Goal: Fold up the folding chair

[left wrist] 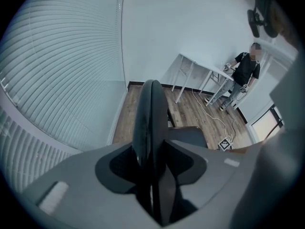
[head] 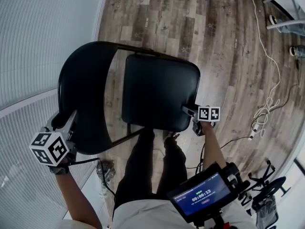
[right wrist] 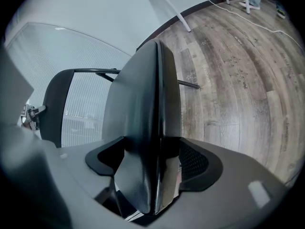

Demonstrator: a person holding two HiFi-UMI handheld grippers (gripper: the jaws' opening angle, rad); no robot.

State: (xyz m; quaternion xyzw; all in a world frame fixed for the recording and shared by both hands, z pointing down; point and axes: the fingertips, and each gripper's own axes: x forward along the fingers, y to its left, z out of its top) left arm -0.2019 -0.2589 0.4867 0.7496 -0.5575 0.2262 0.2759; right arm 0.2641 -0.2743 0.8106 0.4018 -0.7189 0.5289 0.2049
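Chair (head: pixel 157 97) stands unfolded on the floor (head: pixel 224 42), backrest (head: pixel 78 85) left by the blinds (head: pixel 24 142); far and right is bare floor (a cable (head: pixel 269 101) at the right). Left gripper (head: pixel 68 121) clamps the backrest edge, right gripper (head: pixel 188 110) a seat (head: pixel 162 70) corner. Screen (head: pixel 202 194) reads 00:00:13.

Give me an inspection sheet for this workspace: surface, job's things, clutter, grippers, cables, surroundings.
Surface: wood-plank floor.
Job's things: black folding chair, unfolded, backrest toward the blinds.
Clutter: small items on the floor by the person's feet, too unclear to name.
Grippers: left gripper closed on the backrest's edge; right gripper closed on the seat at its near corner.
Cables: white cable loops across the floor; black cable beside the right gripper.
Surroundings: white table and a standing person across the room.
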